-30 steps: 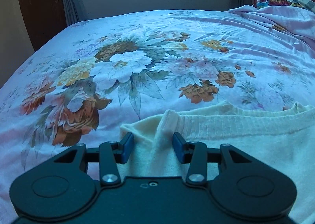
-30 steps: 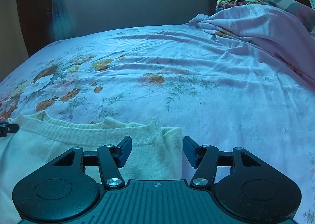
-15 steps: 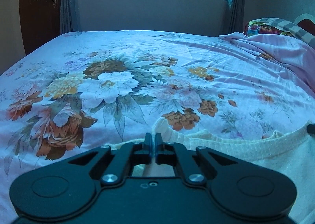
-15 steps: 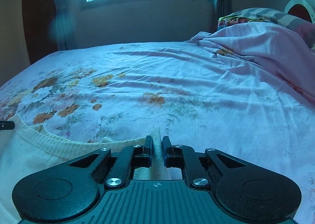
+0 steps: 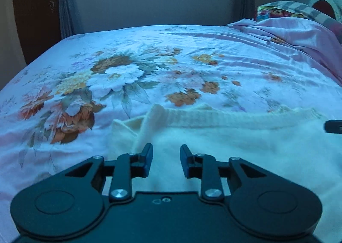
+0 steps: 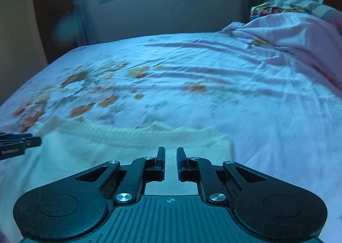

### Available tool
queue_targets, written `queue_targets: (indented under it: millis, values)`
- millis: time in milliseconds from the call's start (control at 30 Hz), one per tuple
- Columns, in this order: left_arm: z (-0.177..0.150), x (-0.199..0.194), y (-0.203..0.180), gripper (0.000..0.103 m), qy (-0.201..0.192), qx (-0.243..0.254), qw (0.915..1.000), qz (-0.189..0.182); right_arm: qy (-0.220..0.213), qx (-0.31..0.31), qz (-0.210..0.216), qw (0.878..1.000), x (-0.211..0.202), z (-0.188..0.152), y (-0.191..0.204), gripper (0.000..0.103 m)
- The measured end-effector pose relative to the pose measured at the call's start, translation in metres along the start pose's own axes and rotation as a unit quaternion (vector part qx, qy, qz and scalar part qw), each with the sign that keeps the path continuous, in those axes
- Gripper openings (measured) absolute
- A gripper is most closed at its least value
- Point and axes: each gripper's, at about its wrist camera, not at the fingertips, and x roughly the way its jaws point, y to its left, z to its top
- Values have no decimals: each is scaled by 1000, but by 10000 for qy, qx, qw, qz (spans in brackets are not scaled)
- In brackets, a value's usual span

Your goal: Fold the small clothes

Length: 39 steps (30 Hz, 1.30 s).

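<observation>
Across the floral bed sheet (image 5: 192, 54) the cream knit top (image 5: 235, 146) lies flat, ribbed hem running side to side just ahead of both my hands. My left gripper (image 5: 166, 160) has just been opening over its left corner, jaws parted, nothing pinched. My right gripper (image 6: 170, 162) is nearly closed above the right corner; blur hides it, but the slit looks empty.

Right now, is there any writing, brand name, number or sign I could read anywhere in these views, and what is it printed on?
Small pale lettering on the side of the left claw, seen at the left edge of the right wrist view: too small and blurred to read.
A crosshair mark on the ribbed body of the right claw: a sign only, no words.
Cream garment, floral bedsheet, pillow: no text visible.
</observation>
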Motion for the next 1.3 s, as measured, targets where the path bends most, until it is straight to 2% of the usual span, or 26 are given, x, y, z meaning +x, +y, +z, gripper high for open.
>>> queue_targets:
  millis: [67, 133, 200, 267, 367, 400, 433, 500, 600, 667, 700, 767, 900, 1067, 1200, 1300]
  values:
    - [-19, -17, -11, 35, 78, 151, 9998, -94, 132, -95, 205, 9997, -11, -23, 24, 10]
    - [-44, -27, -19, 43, 192, 283, 9994, -30, 244, -274, 226, 9991, -20, -47, 41, 10]
    - [-62, -32, -21, 43, 123, 320, 9994, 91, 424, -450, 139, 9980, -19, -70, 49, 10]
    - [-64, -40, -21, 43, 96, 337, 9991, 219, 366, -547, -53, 9978, -25, -77, 54, 10]
    - [-64, -63, -17, 44, 175, -38, 9998, 102, 212, -157, 96, 9996, -50, -75, 58, 11]
    - [-68, -69, -17, 46, 198, -63, 9998, 81, 150, -36, 204, 9997, -59, -78, 59, 15]
    - [-77, -74, -18, 49, 237, -8, 9996, 138, 196, -60, 231, 9995, -64, -83, 62, 29]
    - [-95, -79, -21, 49, 318, 125, 9992, 198, 426, -222, 66, 9988, -64, -101, 68, 45]
    - [-103, -93, -21, 49, 353, 123, 9991, 210, 434, -258, -37, 9987, -75, -118, 69, 45]
    - [-105, -102, -19, 49, 354, 105, 9991, 207, 374, -44, -29, 9993, -87, -119, 66, 45]
    - [-105, -105, -17, 49, 363, 37, 9991, 198, 345, 57, -27, 9994, -90, -120, 63, 45]
    - [-105, -109, -8, 50, 394, -249, 9987, 203, 555, 211, -4, 9982, -87, -123, 56, 45]
    - [-99, -113, 14, 56, 478, -869, 9949, 202, 391, 581, 124, 9975, -102, -116, 51, 45]
    - [-90, -107, 40, 56, 564, -1432, 9881, 43, 349, 541, 182, 9978, -108, -111, 58, 45]
    - [-87, -96, 64, 56, 676, -2114, 9746, -295, 316, 640, 273, 9971, -107, -108, 61, 45]
    - [-90, -82, 77, 56, 807, -2622, 9577, -872, 309, 602, 340, 9971, -104, -106, 65, 45]
